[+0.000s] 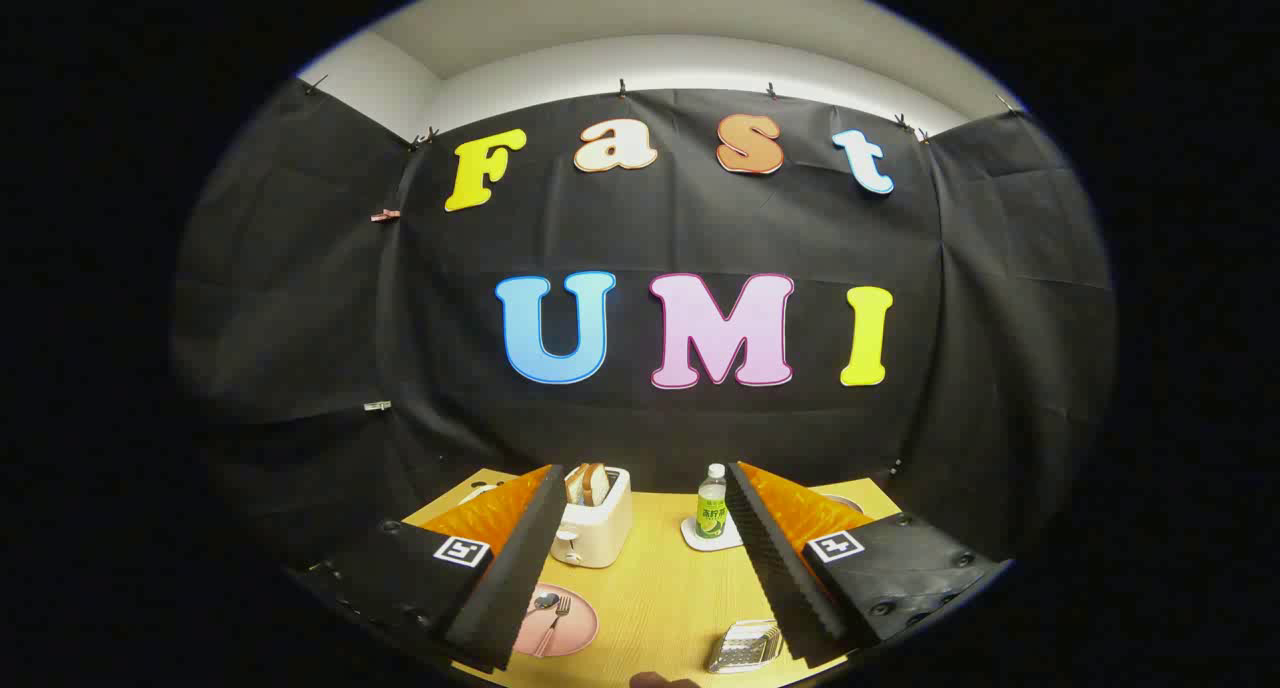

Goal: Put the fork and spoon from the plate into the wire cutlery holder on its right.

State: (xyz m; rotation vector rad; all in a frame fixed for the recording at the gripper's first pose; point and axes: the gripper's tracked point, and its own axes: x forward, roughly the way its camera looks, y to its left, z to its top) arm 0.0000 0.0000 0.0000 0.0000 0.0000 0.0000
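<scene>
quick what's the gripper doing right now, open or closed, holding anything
Gripper: open, fingers spread wide, holding nothing; the fork and spoon lie on the pink plate by its left finger.

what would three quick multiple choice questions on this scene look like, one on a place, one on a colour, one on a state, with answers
1. Where does the fork lie?
A. on the pink plate
B. in the wire cutlery holder
C. beside the toaster

2. What colour is the toaster?
A. red
B. cream
C. blue

3. What are the fingers of the gripper doing?
A. pressing on the spoon
B. closed on the bottle
C. spread wide apart, holding nothing

Answers:
1 A, the fork rests next to the spoon on the plate, by the left finger.
2 B, its body is pale cream, with bread slices in its slots.
3 C, bare yellow table shows between the two fingers and nothing touches them.
</scene>
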